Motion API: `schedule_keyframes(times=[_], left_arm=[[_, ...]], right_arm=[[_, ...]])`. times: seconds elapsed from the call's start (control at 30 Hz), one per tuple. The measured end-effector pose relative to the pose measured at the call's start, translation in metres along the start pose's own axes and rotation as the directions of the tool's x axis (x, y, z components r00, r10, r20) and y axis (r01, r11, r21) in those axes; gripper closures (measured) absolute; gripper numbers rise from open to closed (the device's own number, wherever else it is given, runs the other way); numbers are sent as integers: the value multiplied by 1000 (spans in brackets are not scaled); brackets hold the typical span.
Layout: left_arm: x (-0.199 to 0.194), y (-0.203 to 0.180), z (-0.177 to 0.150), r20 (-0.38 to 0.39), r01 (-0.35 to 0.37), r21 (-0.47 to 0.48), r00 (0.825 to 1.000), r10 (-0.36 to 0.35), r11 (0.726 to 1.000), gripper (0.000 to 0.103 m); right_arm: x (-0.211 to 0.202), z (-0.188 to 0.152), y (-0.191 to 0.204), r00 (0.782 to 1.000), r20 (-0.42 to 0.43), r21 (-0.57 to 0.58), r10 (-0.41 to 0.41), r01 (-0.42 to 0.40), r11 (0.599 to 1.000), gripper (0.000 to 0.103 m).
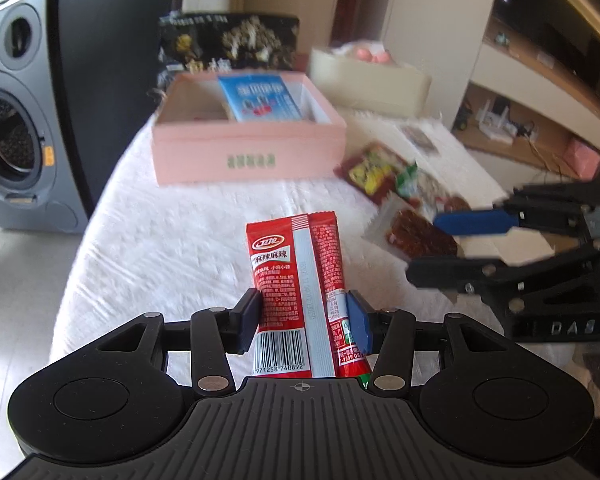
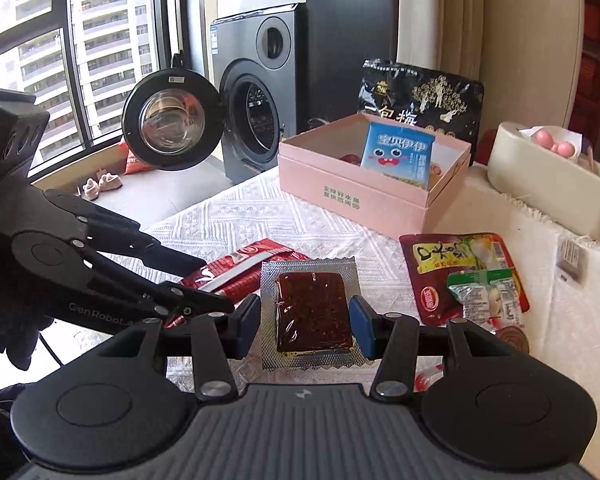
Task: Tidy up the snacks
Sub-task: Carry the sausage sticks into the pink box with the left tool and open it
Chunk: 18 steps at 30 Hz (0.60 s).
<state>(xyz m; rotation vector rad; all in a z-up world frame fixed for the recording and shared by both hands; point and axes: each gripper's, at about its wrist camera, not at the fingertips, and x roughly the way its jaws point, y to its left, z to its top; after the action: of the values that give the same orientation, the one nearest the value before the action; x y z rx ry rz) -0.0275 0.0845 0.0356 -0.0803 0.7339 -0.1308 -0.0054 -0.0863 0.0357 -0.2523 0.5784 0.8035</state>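
In the left wrist view my left gripper (image 1: 306, 316) is shut on a long red snack packet (image 1: 296, 272), which stands up between the pads above the white tablecloth (image 1: 160, 248). My right gripper (image 2: 305, 320) is shut on a clear-edged packet holding a dark red-brown slab (image 2: 310, 312). From the left wrist view the right gripper (image 1: 422, 246) hangs at the right with that slab packet (image 1: 416, 232). The left gripper (image 2: 216, 282) and its red packet (image 2: 240, 270) show at the left of the right wrist view. An open pink box (image 2: 372, 204) holds a blue packet (image 2: 398, 152).
Loose snack packets (image 2: 468, 276) lie on the cloth right of the grippers. A black bag (image 2: 420, 96) stands behind the pink box (image 1: 248, 152). A cream container (image 2: 548, 184) sits at the far right. A washing machine (image 2: 256, 112) with its door open stands beyond the table.
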Motion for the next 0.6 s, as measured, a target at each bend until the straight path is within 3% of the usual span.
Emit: schedule_keyframes(times=[0.17, 0.33, 0.47, 0.6], left_arm=[[-2, 26, 39, 138, -3, -69, 990, 13, 998, 51], [26, 62, 95, 246, 37, -148, 969, 1, 988, 51], [75, 82, 140, 245, 129, -167, 966, -86, 978, 50], [128, 96, 172, 177, 76, -188, 983, -43, 979, 49]], right_arm=[[-2, 18, -8, 998, 51, -4, -31, 31, 1000, 55], [15, 49, -25, 989, 119, -10, -85, 87, 996, 55], [52, 74, -40, 980, 137, -28, -143, 148, 989, 55], [99, 98, -62, 971, 135, -1, -200, 202, 979, 55]])
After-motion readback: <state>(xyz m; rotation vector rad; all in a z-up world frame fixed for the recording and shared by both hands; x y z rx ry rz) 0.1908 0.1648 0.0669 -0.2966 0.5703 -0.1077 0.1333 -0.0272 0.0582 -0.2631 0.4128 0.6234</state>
